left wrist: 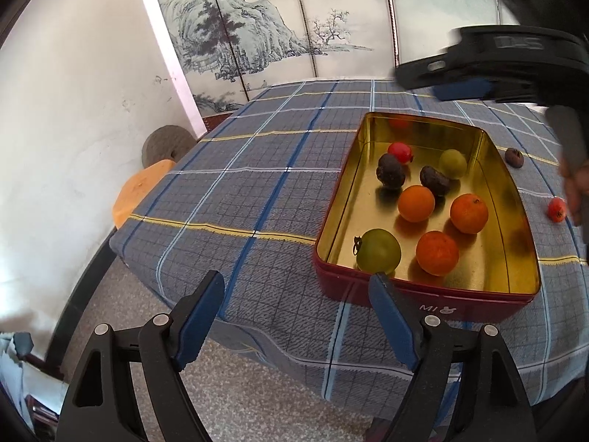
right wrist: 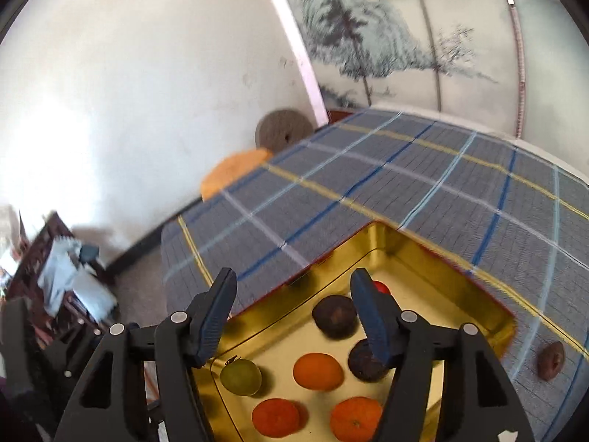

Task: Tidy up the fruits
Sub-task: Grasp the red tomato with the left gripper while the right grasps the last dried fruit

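A red tin (left wrist: 423, 296) with a gold inside sits on the checked tablecloth (left wrist: 257, 169). It holds three oranges, two green fruits, two dark wrinkled fruits and a small red fruit (left wrist: 400, 152). A dark fruit (left wrist: 514, 157) and a red fruit (left wrist: 556, 209) lie on the cloth right of the tin. My left gripper (left wrist: 298, 287) is open and empty, in front of the tin's near left corner. My right gripper (right wrist: 292, 294) is open and empty above the tin (right wrist: 390, 235), its fingers over the fruits. The dark fruit (right wrist: 551, 361) lies outside the tin on the right.
An orange stool (left wrist: 141, 189) and a round grey stone (left wrist: 167, 143) stand by the white wall left of the table. A painted screen (left wrist: 276, 25) stands behind the table. Clutter (right wrist: 62, 276) lies on the floor at left.
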A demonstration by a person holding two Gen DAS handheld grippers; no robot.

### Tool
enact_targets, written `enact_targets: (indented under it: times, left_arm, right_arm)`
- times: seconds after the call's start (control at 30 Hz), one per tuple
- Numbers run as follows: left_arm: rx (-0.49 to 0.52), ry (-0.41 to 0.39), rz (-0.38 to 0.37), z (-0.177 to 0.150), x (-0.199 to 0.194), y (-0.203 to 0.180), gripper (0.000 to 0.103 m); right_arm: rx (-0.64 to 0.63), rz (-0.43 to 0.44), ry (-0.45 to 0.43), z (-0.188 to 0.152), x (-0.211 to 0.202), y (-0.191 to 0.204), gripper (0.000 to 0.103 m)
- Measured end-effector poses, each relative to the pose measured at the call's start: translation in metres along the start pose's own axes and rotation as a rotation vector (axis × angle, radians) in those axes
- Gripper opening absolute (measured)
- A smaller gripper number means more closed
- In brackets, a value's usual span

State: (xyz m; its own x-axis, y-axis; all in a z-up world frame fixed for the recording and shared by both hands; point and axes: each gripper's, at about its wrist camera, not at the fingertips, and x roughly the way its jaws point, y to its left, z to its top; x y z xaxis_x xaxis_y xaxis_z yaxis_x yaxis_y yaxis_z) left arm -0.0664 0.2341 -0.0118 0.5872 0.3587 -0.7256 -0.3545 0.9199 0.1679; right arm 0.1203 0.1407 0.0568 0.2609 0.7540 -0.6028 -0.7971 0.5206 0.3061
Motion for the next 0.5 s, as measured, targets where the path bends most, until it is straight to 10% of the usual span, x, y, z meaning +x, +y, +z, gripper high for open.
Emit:
enact_targets:
  times: [0.3,0.5]
  left_arm:
    - [0.049,-0.021,-0.021,0.007,-0.014,-0.016,0.082]
    - [0.133,-0.041,-0.261,0.028,-0.043,-0.059,0.082]
  right_arm:
    - [0.064,-0.178,-0.071,-0.078,-0.106,-0.061,0.077]
    - [0.124,-0.475,0.003,-0.150,-0.177,-0.135,0.079]
